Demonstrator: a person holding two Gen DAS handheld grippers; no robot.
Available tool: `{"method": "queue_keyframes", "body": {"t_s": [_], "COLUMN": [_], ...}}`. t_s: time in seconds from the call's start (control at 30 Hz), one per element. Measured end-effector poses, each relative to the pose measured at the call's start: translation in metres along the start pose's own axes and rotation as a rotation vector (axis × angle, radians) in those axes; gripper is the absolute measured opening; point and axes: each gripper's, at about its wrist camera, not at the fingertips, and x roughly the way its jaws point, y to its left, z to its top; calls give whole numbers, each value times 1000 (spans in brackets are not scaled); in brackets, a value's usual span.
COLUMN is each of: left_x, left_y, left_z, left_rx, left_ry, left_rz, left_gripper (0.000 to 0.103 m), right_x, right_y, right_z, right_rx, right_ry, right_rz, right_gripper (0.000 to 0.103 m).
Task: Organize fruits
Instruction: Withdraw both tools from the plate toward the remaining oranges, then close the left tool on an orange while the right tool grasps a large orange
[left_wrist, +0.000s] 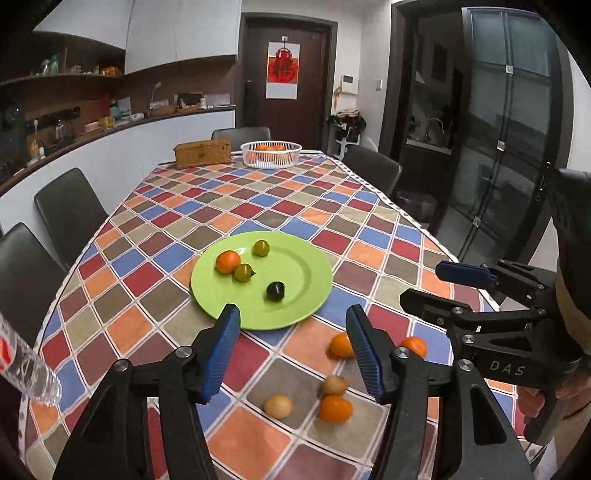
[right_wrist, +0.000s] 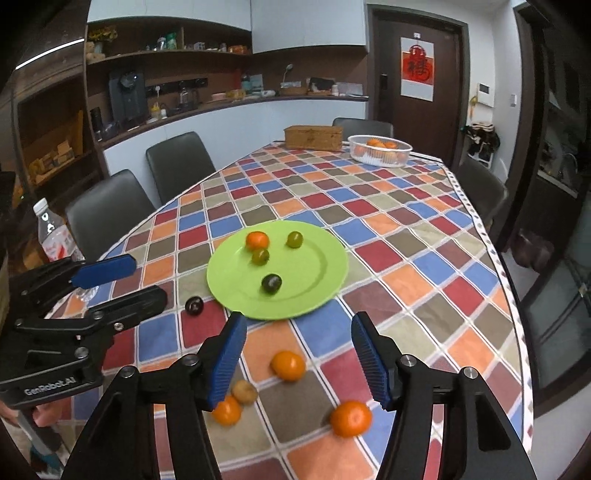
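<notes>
A green plate (left_wrist: 306, 266) (right_wrist: 325, 258) holds an orange fruit (left_wrist: 228, 261), two green fruits (left_wrist: 261, 247) (left_wrist: 243, 272) and a dark one (left_wrist: 276, 290). Loose fruits lie on the checked cloth nearer me: oranges (left_wrist: 335, 408) (left_wrist: 340, 345) (left_wrist: 414, 346) and pale brown ones (left_wrist: 279, 405) (left_wrist: 334, 384). In the right wrist view a dark fruit (right_wrist: 194, 306) lies left of the plate, with oranges (right_wrist: 288, 365) (right_wrist: 351, 418) (right_wrist: 226, 410) and a brown fruit (right_wrist: 244, 391) close by. My left gripper (left_wrist: 293, 354) is open and empty above them. My right gripper (right_wrist: 299, 360) is open and empty.
A white basket of oranges (left_wrist: 271, 154) and a wicker box (left_wrist: 203, 152) stand at the table's far end. A plastic water bottle (right_wrist: 55, 236) stands at the left edge. Dark chairs (left_wrist: 68, 210) surround the table. The table's right edge (right_wrist: 506, 266) drops off.
</notes>
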Motion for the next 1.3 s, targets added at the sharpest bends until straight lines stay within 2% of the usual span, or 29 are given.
{"method": "queue_keyframes", "body": {"t_s": [0.1, 0.3, 0.93, 1.3], "left_x": [-7, -9, 33, 67], "left_y": [-7, -16, -39, -40], "left_z": [-10, -28, -83, -96], "left_rx": [-1, -6, 31, 37], "left_ry": [-13, -3, 157, 242], "left_rz": [16, 14, -32, -45], "left_gripper": [62, 62, 62, 61], "right_x": [-9, -17, 9, 31], "right_y": [-3, -9, -38, -49], "right_z": [-13, -36, -95, -104], "right_rx": [12, 31, 91, 101], "right_ry": [-6, 3, 142, 180], "right_rz": [-12, -44, -65, -55], "right_gripper": [64, 64, 64, 64]}}
